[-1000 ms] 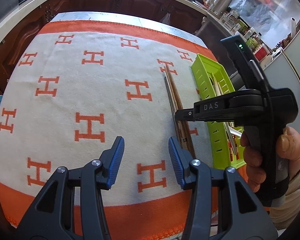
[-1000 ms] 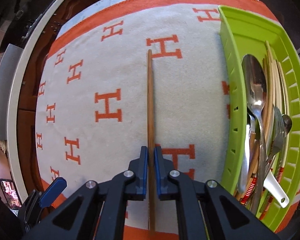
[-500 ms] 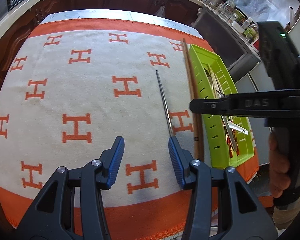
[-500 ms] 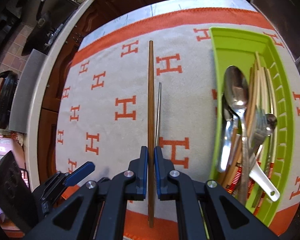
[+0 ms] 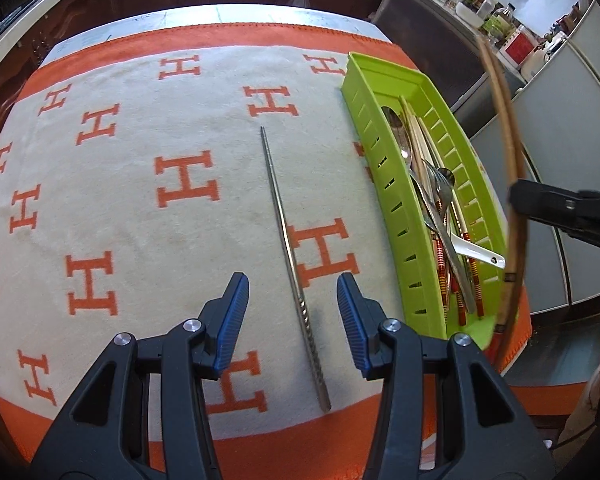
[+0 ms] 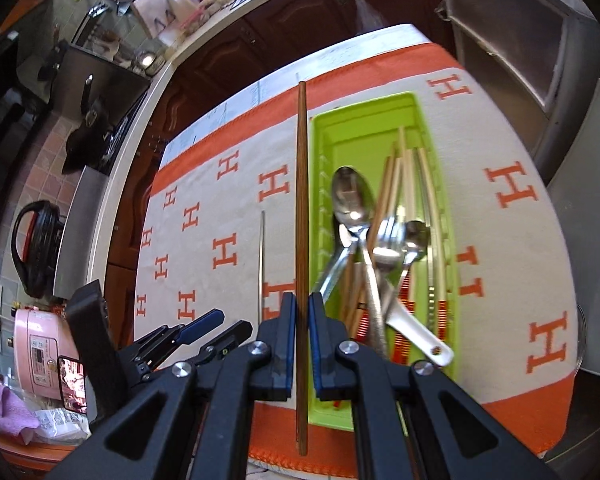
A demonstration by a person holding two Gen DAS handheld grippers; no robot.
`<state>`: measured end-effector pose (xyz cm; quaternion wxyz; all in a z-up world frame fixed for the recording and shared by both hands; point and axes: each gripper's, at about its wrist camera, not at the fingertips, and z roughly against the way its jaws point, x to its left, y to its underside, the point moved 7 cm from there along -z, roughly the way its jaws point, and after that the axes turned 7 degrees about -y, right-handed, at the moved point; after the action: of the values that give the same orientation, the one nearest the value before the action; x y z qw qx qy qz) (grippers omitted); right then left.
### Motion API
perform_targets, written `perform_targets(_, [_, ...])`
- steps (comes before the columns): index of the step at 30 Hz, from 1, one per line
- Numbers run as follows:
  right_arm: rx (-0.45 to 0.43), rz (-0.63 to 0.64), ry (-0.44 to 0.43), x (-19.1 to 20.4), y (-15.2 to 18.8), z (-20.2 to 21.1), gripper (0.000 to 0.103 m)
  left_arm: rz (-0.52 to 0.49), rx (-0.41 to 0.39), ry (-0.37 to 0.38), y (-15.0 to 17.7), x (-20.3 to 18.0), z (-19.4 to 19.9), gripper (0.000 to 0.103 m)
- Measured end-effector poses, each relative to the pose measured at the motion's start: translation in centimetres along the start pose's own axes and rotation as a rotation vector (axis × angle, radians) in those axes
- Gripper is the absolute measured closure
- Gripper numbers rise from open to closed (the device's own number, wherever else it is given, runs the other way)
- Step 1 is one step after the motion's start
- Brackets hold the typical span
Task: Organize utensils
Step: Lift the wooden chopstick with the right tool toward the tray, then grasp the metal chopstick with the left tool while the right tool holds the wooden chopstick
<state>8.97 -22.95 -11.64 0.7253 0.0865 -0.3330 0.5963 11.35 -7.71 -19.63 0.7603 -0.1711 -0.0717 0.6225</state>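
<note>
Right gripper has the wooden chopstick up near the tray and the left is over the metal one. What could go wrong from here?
1. The wooden chopstick is pinched near one end by the right gripper, so it may pivot or slip.
2. The tray holds crossed spoons and forks; the chopstick could land askew on them.
3. The metal chopstick is thin and flat on the cloth; the open left gripper might snag fabric.

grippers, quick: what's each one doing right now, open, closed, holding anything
Left gripper: open, holding nothing, above the metal chopstick on the cloth.
Right gripper: shut on the wooden chopstick, lifted near the green tray.
</note>
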Motion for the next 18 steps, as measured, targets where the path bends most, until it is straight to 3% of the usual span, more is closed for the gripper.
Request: perform_targets(18, [-0.077,-0.042,-0.073,-2.5,0.3,3.6,0.097,-0.009,0.014,-0.078,-0.7,-2.1,-1.7,0.064])
